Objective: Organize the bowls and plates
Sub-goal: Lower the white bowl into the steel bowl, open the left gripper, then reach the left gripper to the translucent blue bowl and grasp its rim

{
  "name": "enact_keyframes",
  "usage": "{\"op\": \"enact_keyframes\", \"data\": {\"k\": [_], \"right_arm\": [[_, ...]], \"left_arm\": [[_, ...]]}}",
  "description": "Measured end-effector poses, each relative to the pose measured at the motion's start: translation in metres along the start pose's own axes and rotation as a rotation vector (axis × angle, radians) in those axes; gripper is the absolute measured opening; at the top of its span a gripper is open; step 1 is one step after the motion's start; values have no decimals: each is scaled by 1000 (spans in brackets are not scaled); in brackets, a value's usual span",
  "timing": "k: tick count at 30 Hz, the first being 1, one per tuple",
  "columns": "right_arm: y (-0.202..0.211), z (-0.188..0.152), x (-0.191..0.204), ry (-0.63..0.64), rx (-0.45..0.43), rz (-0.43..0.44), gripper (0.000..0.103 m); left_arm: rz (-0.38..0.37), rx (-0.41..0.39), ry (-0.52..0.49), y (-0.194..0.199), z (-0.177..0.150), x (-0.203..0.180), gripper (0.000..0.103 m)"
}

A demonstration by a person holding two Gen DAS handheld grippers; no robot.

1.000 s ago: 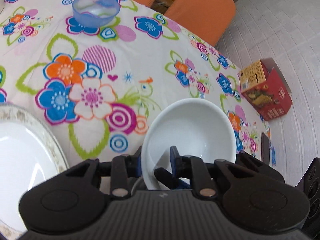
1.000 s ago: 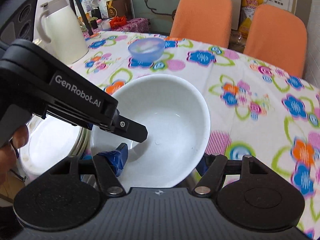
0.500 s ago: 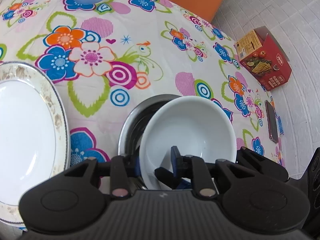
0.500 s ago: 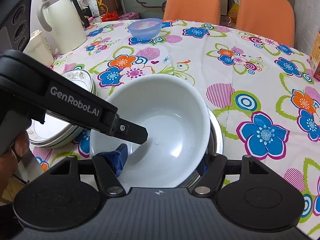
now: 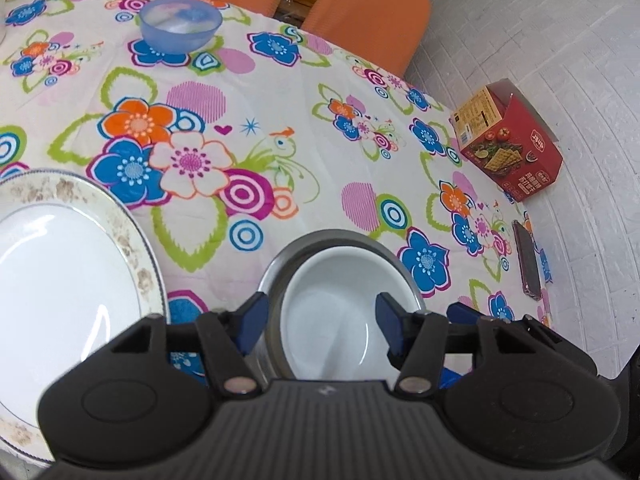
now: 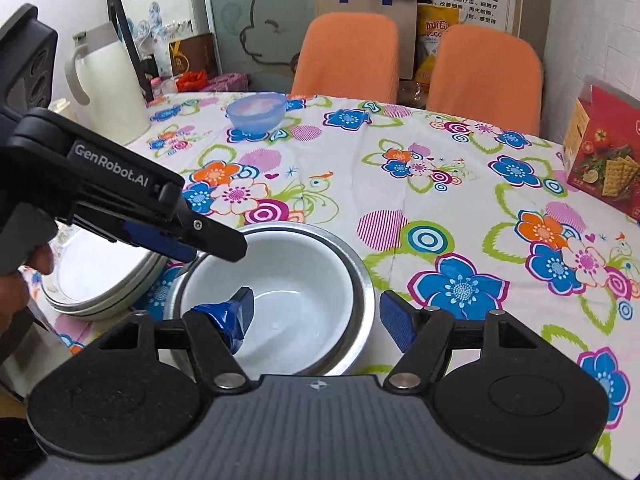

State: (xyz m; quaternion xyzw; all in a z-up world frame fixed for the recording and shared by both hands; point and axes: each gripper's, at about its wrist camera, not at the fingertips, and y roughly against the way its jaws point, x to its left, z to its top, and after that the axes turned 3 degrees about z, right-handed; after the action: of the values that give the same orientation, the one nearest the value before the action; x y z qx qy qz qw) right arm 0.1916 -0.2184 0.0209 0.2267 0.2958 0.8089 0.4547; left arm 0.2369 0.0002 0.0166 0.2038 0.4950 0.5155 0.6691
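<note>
Looking along the left tongs [image 5: 320, 322] in the left wrist view: both blue pads are spread wide and hold nothing. Between and below them, the white bowl [image 5: 332, 312] sits nested inside the steel bowl [image 5: 344, 238] on the counter [image 5: 320, 128], which wears a flowered cloth. A white gold-rimmed plate [image 5: 68, 280] lies just left of the steel bowl. A blue plastic bowl [image 5: 180, 26] stands well apart at the far side, near two orange chairs [image 5: 368, 20]. A red cracker box [image 5: 508, 148] and a dark phone [image 5: 527, 260] sit toward the right edge.

Right wrist view: the right tongs [image 6: 316, 318] are likewise spread apart and empty; the left pad hangs over the white bowl [image 6: 296, 280], the right pad outside the steel bowl's [image 6: 362, 280] rim. Contact with either bowl cannot be told. The left tongs [image 6: 216, 242] reach in from the left, tip above the white bowl's near-left rim, with part of a hand [image 6: 24, 276] behind. Stacked plates [image 6: 100, 276] lie left of the bowls. A white kettle [image 6: 104, 84] stands far left; the blue plastic bowl [image 6: 257, 114] is beyond.
</note>
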Motion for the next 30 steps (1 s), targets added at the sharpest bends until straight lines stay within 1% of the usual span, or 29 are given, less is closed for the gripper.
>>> {"op": "enact_keyframes", "data": {"k": [4,7,11,15,19,23,30], "right_arm": [[-1,-1,0,-31,11,44,56],[-5,4,1,-49,20,68,56],[-7,19,1,-90,9,136,56],[-17,40,1,-127,14,161,57],[-36,62,5,-107,33,149,57],[-64,90,6,-93,56,156,57],[-123,145,9,-69,46,169,57]], "left_arm": [[18,-28,-10,8,5,5,58],[44,-43,-16,12,9,10,58],[67,-53,-29,16,18,19,58],[76,-69,-33,20,32,30,58],[110,-93,-40,23,52,46,58],[133,-110,-28,26,81,71,58],[199,-192,89,38,136,133,59]]}}
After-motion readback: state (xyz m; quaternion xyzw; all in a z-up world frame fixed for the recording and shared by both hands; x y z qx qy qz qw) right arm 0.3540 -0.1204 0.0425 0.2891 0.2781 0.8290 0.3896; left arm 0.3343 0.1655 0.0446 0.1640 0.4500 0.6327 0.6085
